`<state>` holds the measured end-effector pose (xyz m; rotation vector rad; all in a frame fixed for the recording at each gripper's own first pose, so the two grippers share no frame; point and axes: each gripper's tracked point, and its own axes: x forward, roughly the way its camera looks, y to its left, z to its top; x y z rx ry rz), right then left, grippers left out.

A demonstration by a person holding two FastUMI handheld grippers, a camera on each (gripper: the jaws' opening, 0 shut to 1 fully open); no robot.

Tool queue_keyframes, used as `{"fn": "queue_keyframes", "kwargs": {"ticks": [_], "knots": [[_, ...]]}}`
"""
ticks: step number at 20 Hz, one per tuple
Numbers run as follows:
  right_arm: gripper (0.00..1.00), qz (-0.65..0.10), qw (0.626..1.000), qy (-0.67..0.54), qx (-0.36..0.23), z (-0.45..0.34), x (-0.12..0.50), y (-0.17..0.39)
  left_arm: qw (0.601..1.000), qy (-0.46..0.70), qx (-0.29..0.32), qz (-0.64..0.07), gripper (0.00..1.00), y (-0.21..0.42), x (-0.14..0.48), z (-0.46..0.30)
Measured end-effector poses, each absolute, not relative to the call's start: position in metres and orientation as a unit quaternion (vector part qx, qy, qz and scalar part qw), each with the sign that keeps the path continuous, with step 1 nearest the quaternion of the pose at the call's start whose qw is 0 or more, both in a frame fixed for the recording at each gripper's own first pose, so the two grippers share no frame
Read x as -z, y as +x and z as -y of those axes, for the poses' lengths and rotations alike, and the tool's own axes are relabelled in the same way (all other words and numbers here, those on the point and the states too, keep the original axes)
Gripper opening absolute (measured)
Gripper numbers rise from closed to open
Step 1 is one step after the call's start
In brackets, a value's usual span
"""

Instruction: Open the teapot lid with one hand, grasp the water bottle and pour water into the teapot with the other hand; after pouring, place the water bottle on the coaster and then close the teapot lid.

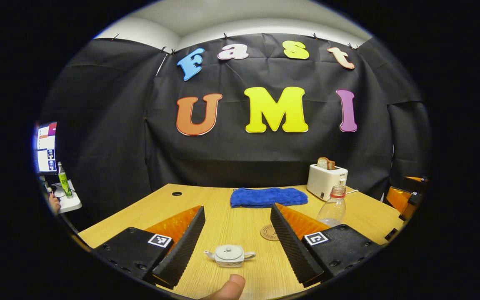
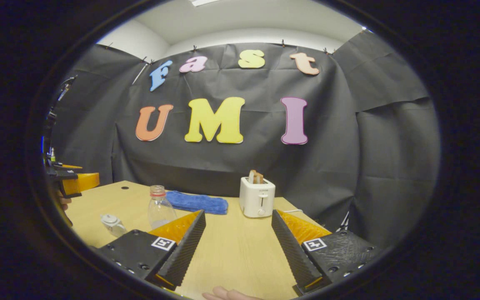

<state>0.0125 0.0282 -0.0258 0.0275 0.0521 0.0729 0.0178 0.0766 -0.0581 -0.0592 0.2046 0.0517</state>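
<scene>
We see the left tongs (image 1: 236, 239) spread wide and empty above the counter (image 1: 240, 216), the teapot (image 1: 230, 255) between them with its lid on, spout toward 9 o'clock, handle toward 3. The coaster (image 1: 268, 233) lies beside the upright water bottle (image 1: 333, 206) at 1 o'clock. Our right tongs (image 2: 238, 246) also gape empty, the toaster (image 2: 257, 198) at 12 o'clock.

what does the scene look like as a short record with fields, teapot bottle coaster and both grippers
teapot: lid on, on the table, between the open left gripper fingers
water bottle: upright, uncapped, little water, untouched
coaster: bare, beside the bottle
right gripper: open, holding nothing
behind: blue cloth, toaster with bread
</scene>
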Motion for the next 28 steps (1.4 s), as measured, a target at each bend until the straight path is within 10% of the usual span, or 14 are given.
{"fn": "queue_keyframes", "kwargs": {"ticks": [14, 28], "knots": [[0.95, -0.076, 0.995, 0.012, -0.063, -0.038, 0.086, 0.027, 0.990, -0.018, -0.025, -0.137, 0.98, 0.044, 0.165, -0.080], [0.96, -0.109, 0.985, 0.000, -0.132, -0.089, 0.123, 0.050, 0.989, -0.031, -0.005, -0.143, 0.20, 0.059, 0.189, -0.084]]}}
